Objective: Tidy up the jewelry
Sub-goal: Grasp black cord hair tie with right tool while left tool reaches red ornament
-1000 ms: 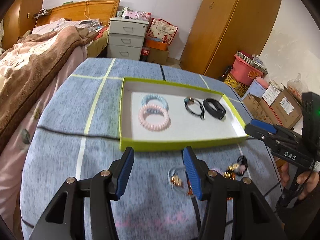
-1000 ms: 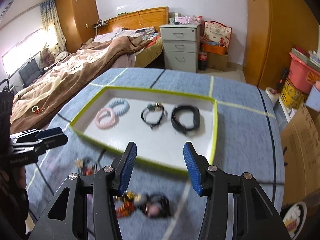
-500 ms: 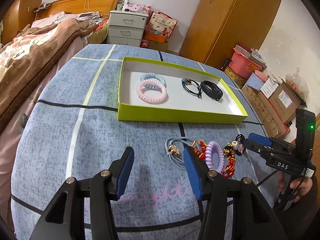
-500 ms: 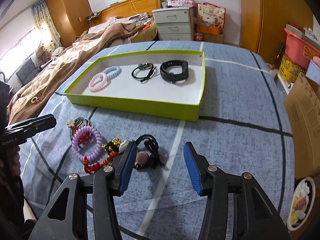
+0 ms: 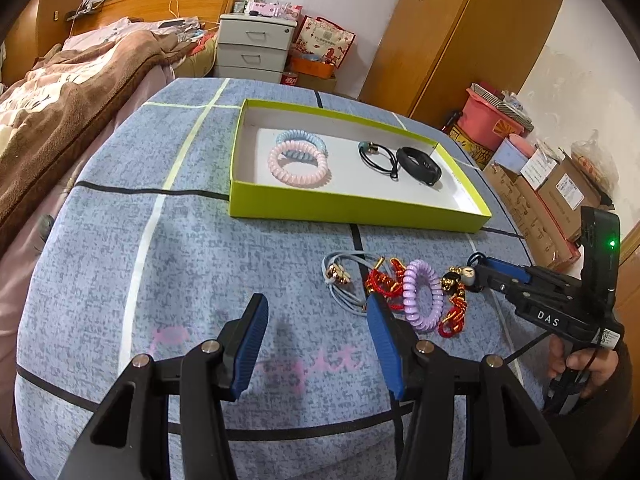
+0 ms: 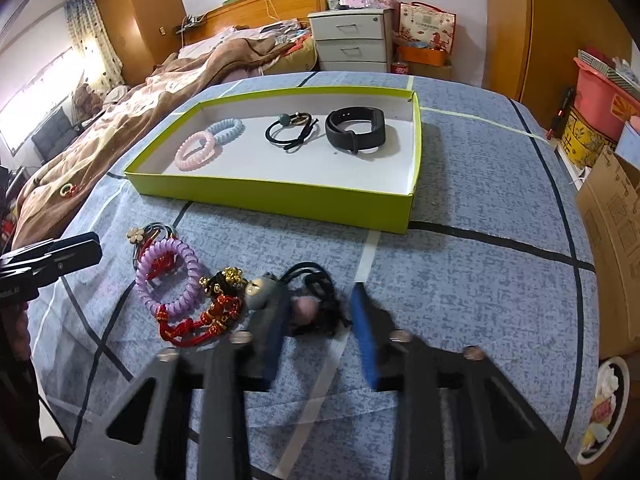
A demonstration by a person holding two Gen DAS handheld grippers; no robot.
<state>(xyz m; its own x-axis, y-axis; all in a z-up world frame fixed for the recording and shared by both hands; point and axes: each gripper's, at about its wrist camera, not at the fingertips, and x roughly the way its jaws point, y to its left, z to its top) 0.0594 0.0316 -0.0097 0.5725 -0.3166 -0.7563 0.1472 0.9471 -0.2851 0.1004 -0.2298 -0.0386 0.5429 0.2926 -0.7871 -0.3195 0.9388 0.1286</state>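
A green tray point(image 5: 352, 210) point(image 6: 280, 200) on the blue cloth holds a pink coil tie point(image 5: 298, 164), a blue coil tie point(image 5: 302, 140), a black hair tie point(image 5: 376, 156) and a black band point(image 5: 420, 162). In front of it lies a loose pile: a purple coil point(image 5: 422, 296) point(image 6: 168, 276), red cord bracelets point(image 6: 192, 324), a grey-blue tie with a gold charm point(image 5: 340, 276). My right gripper point(image 6: 318, 316) is open, blurred, its jaws either side of a black tie with a pink bead point(image 6: 308, 304). My left gripper point(image 5: 316, 320) is open above bare cloth, left of the pile.
A bed with a brown blanket point(image 5: 60, 92) lies left of the table. A white drawer unit point(image 5: 256, 46) and a wardrobe point(image 5: 460, 32) stand behind. Cardboard boxes point(image 5: 560, 192) and a pink basket sit on the floor at the right.
Both grippers have pulled back from the tray toward the near side. The right gripper has dropped onto the black tie with the pink bead and its jaws have narrowed around it.
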